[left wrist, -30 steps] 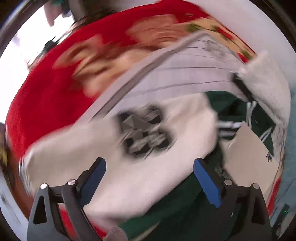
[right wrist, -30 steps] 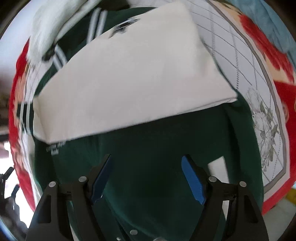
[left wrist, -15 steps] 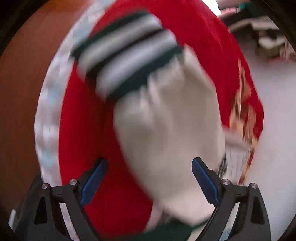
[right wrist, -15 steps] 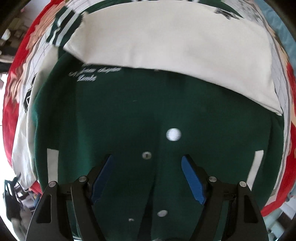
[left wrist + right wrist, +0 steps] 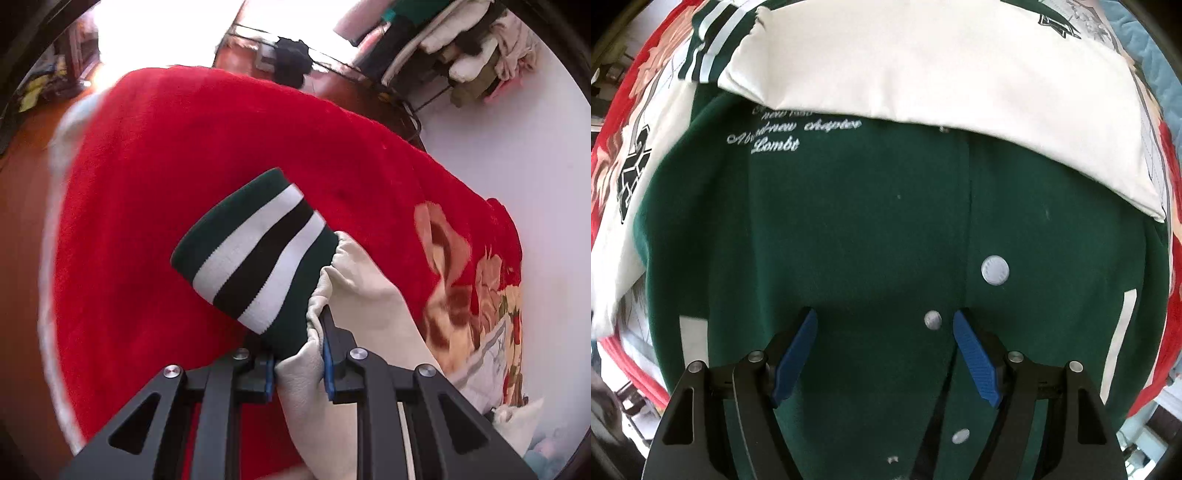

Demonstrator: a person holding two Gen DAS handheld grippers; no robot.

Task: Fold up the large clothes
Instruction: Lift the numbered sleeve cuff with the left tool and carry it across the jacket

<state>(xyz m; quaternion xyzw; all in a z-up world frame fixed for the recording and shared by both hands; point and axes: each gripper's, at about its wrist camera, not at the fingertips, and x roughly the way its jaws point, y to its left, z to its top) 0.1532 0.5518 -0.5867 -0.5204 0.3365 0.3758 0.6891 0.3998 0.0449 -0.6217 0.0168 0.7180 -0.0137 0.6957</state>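
Observation:
A green varsity jacket (image 5: 849, 229) with cream sleeves lies front-up on a red blanket (image 5: 155, 177). One cream sleeve (image 5: 923, 74) is folded across its chest. My left gripper (image 5: 298, 365) is shut on the other cream sleeve (image 5: 354, 288) just behind its striped green, white and black cuff (image 5: 255, 251), above the blanket. My right gripper (image 5: 886, 350) is open and empty, hovering over the lower front of the jacket by the snap buttons (image 5: 994, 270).
The red blanket has a floral pattern (image 5: 480, 295) and also shows around the jacket in the right wrist view (image 5: 613, 147). A rack of hanging clothes (image 5: 461, 48) stands beyond by the white wall. Brown floor (image 5: 22, 229) lies to the left.
My left gripper swung from the logo patch to the sleeve's end and closed on it near the cuff. My right gripper moved down to the jacket's lower front, staying open.

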